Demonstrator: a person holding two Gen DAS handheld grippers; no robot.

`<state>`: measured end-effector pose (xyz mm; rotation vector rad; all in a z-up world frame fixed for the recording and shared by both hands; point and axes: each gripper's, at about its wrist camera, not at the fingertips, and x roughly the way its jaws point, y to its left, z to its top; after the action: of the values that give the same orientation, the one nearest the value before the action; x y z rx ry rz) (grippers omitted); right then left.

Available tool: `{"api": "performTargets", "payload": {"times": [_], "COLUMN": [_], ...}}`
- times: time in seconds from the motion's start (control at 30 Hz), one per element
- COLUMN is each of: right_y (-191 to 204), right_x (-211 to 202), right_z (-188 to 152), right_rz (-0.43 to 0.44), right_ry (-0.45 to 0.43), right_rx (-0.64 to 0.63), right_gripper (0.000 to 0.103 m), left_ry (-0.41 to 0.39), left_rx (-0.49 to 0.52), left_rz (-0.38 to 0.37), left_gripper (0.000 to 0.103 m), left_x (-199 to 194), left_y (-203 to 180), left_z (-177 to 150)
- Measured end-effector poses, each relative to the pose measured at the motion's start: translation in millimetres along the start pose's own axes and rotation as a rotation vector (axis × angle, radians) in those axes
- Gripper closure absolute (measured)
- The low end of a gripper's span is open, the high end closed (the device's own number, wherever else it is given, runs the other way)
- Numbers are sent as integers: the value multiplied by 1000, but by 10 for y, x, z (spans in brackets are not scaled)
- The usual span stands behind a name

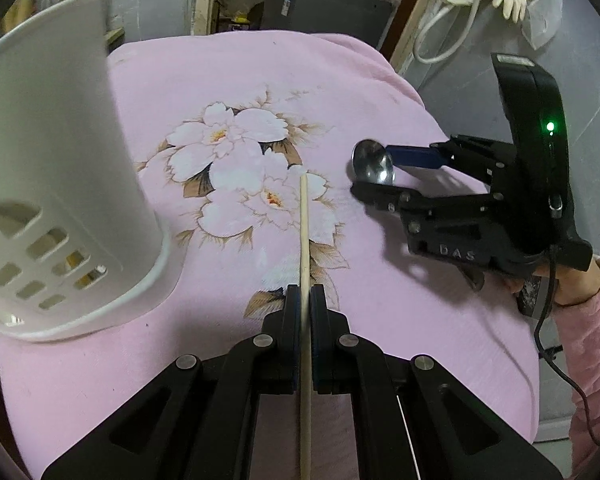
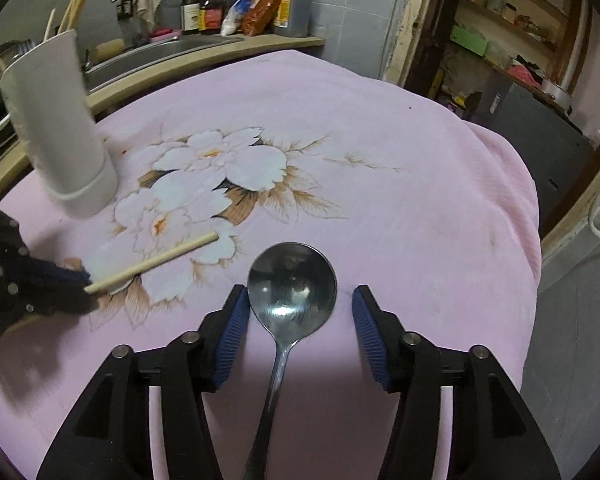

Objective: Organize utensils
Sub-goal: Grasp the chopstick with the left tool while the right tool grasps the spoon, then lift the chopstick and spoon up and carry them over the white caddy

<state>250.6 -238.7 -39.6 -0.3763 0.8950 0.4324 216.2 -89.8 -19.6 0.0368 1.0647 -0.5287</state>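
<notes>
The left gripper [image 1: 305, 300] is clamped on a wooden chopstick [image 1: 304, 232], which runs straight out between its pads toward twelve o'clock over the flowered pink cloth [image 1: 380, 80]. The white holder [image 1: 60, 152] stands at about ten o'clock from that gripper, just beside it, its slotted base resting on the cloth; in the right wrist view the holder [image 2: 60, 128] sits far off at ten o'clock with sticks poking from its top. The right gripper [image 2: 296, 312] has its jaws spread wide on either side of the spoon [image 2: 292, 280], whose bowl lies between the blue pads [image 2: 232, 332] without a clear grip; the left pad looks close to the bowl's edge, the right one well apart. The spoon lies on the cloth with its handle running back toward six o'clock under the gripper. From the left wrist view the right gripper [image 1: 374, 174] shows at two o'clock, with the spoon bowl [image 1: 372, 162] at its tips. I judge the chopstick to be already picked up and ready to go into the holder, while the spoon is only being lined up for a grasp. Next, the left gripper must lift, tip the chopstick upright and carry it over the holder's open top; the right must close squarely on the spoon, better on the neck than on the slippery round bowl.
</notes>
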Motion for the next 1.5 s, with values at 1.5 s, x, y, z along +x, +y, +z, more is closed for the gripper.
{"api": "performTargets", "payload": {"times": [1.5], "right_y": [630], "right_x": [-1256], "right_z": [-570], "right_rz": [-596], "right_ry": [-659], "right_rx": [14], "right_gripper": [64], "left_ry": [-774], "left_rx": [55], "left_rz": [93], "left_gripper": [100], "left_x": [-732], "left_y": [-289], "left_z": [-241]}}
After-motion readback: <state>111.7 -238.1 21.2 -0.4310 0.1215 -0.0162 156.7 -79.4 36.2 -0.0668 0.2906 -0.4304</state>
